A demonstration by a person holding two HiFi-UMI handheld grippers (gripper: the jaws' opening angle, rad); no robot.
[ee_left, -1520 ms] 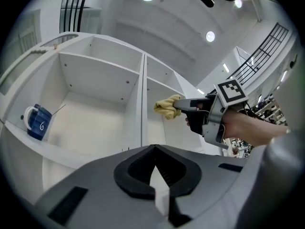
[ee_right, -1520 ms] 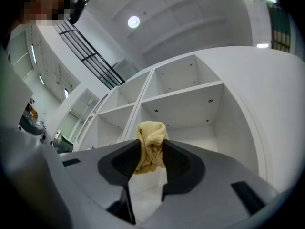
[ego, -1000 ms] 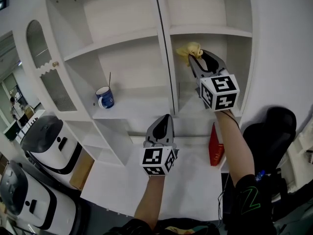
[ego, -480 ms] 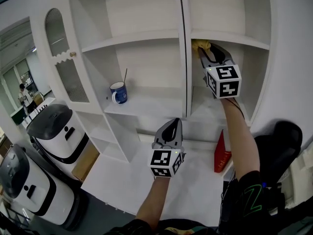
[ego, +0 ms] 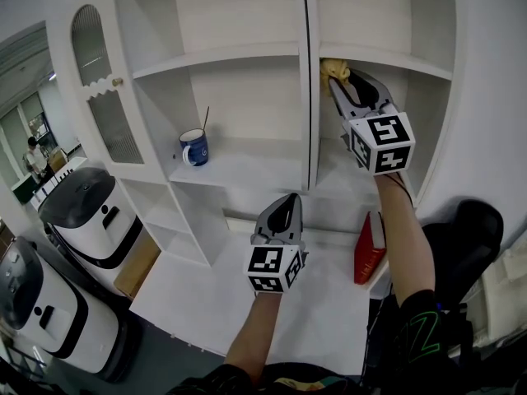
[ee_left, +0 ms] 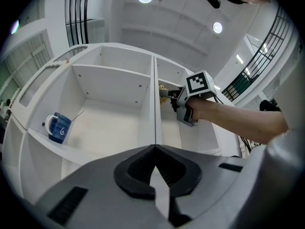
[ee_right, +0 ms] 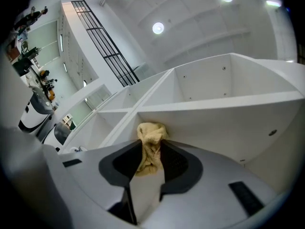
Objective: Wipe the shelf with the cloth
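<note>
barely shifted, right gripper (ego: 342, 85) still pinches the yellow cloth (ego: 331, 67) in its jaws against the upper shelf (ego: 395, 54) by the divider (ego: 309, 97). left gripper (ego: 286, 200), jaws together, hangs over the white desk (ego: 329, 303); blue mug (ego: 193, 148) stands left.

I see yellow cloth (ee_right: 151, 147), white shelf (ego: 247, 53), blue mug (ego: 194, 148) w/ white mark, red book (ego: 368, 249). Left gripper (ego: 286, 200) & right gripper (ego: 339, 81): grey, blk-&-wht square markers.
</note>
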